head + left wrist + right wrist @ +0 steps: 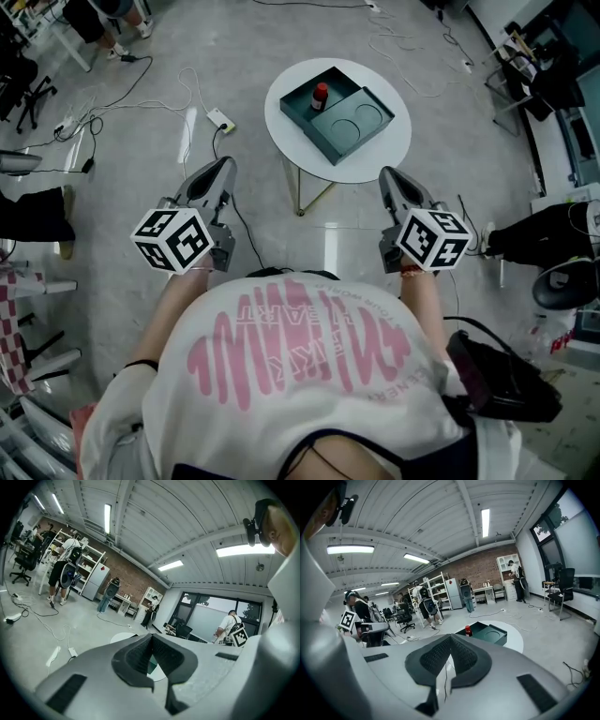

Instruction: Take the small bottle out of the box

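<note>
Item: small bottle, red-capped, upright in the far left part of the open green box. Not taken out.

Item: box, set on the round white table, far from you across bare floor.

Item: your left gripper, held near your body, well apart from the table. Its fingers are closed, with nothing between them.

Item: your right gripper, likewise near you and well apart from the box. Its fingers are pressed together and empty.

Progress: none of the task is done, as far as I can judge. Left to you: reach the table, part one pair of fingers, close them round the bottle, and lift it clear of the box.
</note>
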Action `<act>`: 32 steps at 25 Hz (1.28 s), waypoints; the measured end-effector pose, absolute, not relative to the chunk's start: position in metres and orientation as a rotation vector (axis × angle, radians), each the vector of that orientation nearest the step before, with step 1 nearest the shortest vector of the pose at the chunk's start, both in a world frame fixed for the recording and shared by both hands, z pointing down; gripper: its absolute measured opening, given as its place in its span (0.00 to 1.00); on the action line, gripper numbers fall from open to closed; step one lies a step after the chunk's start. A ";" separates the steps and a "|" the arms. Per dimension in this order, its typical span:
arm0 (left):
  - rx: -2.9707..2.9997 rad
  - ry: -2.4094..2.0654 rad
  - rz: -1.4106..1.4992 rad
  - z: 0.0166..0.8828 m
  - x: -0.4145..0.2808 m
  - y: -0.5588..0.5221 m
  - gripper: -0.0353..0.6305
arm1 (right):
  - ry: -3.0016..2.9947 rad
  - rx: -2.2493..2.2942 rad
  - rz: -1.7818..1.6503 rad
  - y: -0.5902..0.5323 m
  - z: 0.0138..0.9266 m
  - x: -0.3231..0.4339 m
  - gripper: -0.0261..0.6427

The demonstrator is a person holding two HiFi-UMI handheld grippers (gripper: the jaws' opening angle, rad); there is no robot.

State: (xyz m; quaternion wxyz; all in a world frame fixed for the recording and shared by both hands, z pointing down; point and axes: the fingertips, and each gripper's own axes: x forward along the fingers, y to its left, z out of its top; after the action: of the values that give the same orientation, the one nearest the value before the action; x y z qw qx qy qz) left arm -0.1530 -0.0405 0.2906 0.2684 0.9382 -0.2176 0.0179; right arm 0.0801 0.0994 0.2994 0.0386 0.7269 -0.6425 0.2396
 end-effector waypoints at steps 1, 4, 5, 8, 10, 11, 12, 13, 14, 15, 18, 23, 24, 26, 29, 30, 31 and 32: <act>2.528 -0.587 0.044 0.292 -0.153 -0.044 0.06 | -1.965 2.229 0.735 0.098 0.300 0.080 0.05; 2.515 -0.596 0.038 0.296 -0.156 -0.055 0.06 | -1.944 2.237 0.745 0.091 0.305 0.082 0.05; 2.510 -0.597 0.038 0.298 -0.157 -0.058 0.06 | -1.940 2.238 0.747 0.088 0.306 0.082 0.05; 2.497 -0.589 0.044 0.304 -0.156 -0.065 0.06 | -1.933 2.224 0.740 0.082 0.306 0.080 0.05; 2.492 -0.578 0.048 0.306 -0.153 -0.067 0.06 | -1.924 2.213 0.741 0.080 0.308 0.079 0.05; 2.492 -0.569 0.050 0.306 -0.152 -0.067 0.06 | -1.917 2.211 0.750 0.080 0.310 0.079 0.05; 2.494 -0.560 0.054 0.306 -0.151 -0.066 0.06 | -1.911 2.211 0.762 0.081 0.312 0.078 0.05; 2.495 -0.550 0.059 0.307 -0.151 -0.065 0.06 | -1.906 2.212 0.773 0.081 0.313 0.078 0.05; 2.495 -0.540 0.064 0.308 -0.150 -0.064 0.06 | -1.901 2.211 0.782 0.081 0.315 0.077 0.05; 2.490 -0.530 0.071 0.311 -0.149 -0.062 0.06 | -1.898 2.208 0.788 0.081 0.316 0.076 0.05; 2.460 -0.507 0.096 0.326 -0.145 -0.058 0.06 | -1.885 2.182 0.811 0.081 0.325 0.072 0.05; 2.424 -0.502 0.120 0.339 -0.144 -0.057 0.06 | -1.867 2.149 0.862 0.083 0.339 0.069 0.05; 2.421 -0.508 0.122 0.340 -0.144 -0.058 0.06 | -1.871 2.144 0.866 0.081 0.340 0.069 0.05; 2.415 -0.521 0.121 0.342 -0.143 -0.062 0.06 | -1.877 2.133 0.877 0.077 0.345 0.071 0.05; 2.409 -0.543 0.126 0.345 -0.141 -0.067 0.06 | -1.895 2.115 0.889 0.065 0.351 0.077 0.05; 2.405 -0.558 0.128 0.346 -0.141 -0.070 0.06 | -1.905 2.108 0.889 0.059 0.352 0.079 0.05; 2.400 -0.574 0.130 0.347 -0.141 -0.073 0.06 | -1.917 2.098 0.887 0.051 0.354 0.082 0.05; 2.395 -0.591 0.130 0.348 -0.141 -0.077 0.06 | -1.929 2.088 0.885 0.044 0.354 0.085 0.05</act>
State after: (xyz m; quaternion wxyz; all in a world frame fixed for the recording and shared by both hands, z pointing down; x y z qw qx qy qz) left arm -0.1410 -0.0769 0.3478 0.3293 0.9155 -0.2258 0.0496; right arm 0.0854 0.0437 0.3544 0.0821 0.6988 -0.6458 0.2963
